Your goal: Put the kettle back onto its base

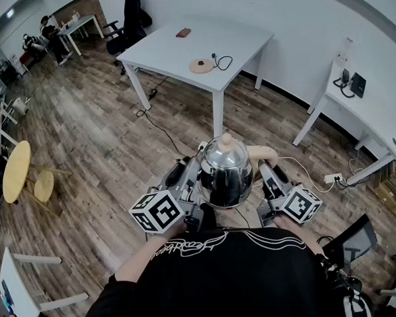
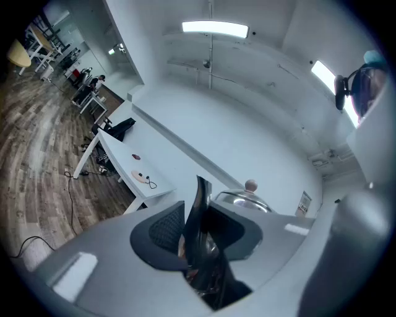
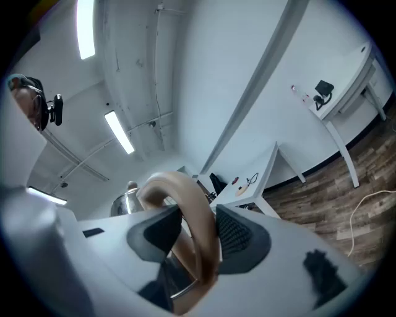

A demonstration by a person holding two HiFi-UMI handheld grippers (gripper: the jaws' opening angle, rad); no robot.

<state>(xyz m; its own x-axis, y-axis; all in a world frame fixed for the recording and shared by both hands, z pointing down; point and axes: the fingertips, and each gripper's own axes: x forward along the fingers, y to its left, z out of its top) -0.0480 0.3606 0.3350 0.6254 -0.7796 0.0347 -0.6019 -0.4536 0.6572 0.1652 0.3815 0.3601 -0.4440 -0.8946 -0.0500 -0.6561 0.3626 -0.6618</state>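
Observation:
I hold a glass kettle (image 1: 224, 176) with a steel lid and a knob (image 1: 227, 140) up in front of me, well short of the white table (image 1: 172, 53). My left gripper (image 1: 196, 173) is shut on the kettle's dark spout side (image 2: 199, 217). At the other side my right gripper (image 1: 265, 171) is shut on the curved beige handle (image 3: 189, 204). The round tan base (image 1: 201, 65) lies with its cord on the table's near part; it also shows as the base (image 2: 141, 176) in the left gripper view and the base (image 3: 243, 187) in the right gripper view.
A small reddish-brown object (image 1: 183, 32) lies farther back on the table. A cable (image 1: 158, 127) trails over the wood floor below it. At the right stand a white desk (image 1: 374, 112) with a phone and a power strip (image 1: 333, 178). A round yellow table (image 1: 16, 169) stands far left.

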